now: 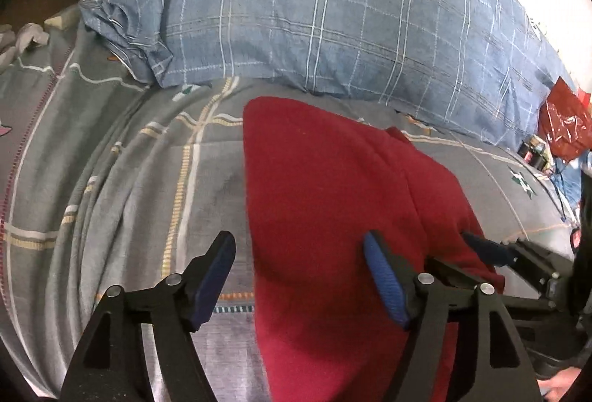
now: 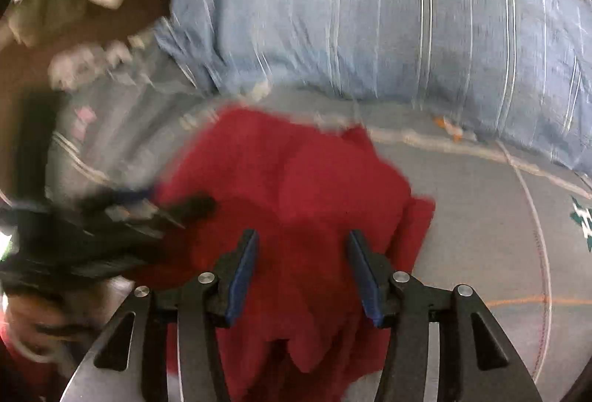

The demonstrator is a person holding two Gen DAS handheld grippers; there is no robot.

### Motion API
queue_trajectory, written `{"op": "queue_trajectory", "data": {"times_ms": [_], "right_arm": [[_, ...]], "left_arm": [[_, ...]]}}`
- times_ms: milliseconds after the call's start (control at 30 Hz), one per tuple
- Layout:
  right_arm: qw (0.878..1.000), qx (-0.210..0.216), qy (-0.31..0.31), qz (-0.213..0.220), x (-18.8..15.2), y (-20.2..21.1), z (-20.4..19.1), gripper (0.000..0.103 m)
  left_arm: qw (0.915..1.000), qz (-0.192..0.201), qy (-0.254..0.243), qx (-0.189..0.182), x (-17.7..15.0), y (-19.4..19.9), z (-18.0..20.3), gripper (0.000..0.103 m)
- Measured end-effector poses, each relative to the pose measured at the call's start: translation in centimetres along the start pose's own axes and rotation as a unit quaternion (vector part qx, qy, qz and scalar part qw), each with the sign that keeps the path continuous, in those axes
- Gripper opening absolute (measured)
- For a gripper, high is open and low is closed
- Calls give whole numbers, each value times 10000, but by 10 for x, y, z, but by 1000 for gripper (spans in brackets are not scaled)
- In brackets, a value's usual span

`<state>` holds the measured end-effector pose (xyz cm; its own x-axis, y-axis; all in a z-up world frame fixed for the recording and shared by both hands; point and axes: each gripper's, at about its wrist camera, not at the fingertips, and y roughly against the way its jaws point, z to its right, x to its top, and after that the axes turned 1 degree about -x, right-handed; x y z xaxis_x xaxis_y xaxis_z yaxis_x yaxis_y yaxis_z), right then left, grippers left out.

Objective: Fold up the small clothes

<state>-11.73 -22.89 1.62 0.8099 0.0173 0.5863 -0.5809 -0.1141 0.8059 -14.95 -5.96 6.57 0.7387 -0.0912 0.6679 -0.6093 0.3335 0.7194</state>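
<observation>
red garment (image 1: 333,202) on grey bedsheet (image 1: 129,180), just below blue pillow (image 1: 296,13) | left gripper (image 1: 299,276) jaws apart, empty | right gripper (image 2: 301,276) apart — nothing pinched | step: mid-fold, released — next likely regrasp an edge

garment (image 1: 333,198) on bedsheet (image 1: 111,180), pillow (image 1: 314,13) behind
</observation>
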Motion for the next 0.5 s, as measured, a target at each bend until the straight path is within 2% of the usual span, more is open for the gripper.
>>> {"op": "queue_trajectory", "data": {"times_ms": [33,167,233,300,500], "right_arm": [[9996,112,-149,211,-5,1,5,53],[9994,148,-226,231,-3,22,6,56],[9987,142,-223,443,-5,39,4,62],[9971,118,-328,671,-7,56,4,74],[9938,-157,-542,956,-13,90,8,79]], "left_arm": [[10000,16,22,2,0,1,1,72],[9992,347,19,221,-1,19,3,72],[9976,603,-72,335,-4,35,10,72],[9957,815,-155,402,-8,51,17,72],[9904,1109,-456,690,-27,92,36,74]]}}
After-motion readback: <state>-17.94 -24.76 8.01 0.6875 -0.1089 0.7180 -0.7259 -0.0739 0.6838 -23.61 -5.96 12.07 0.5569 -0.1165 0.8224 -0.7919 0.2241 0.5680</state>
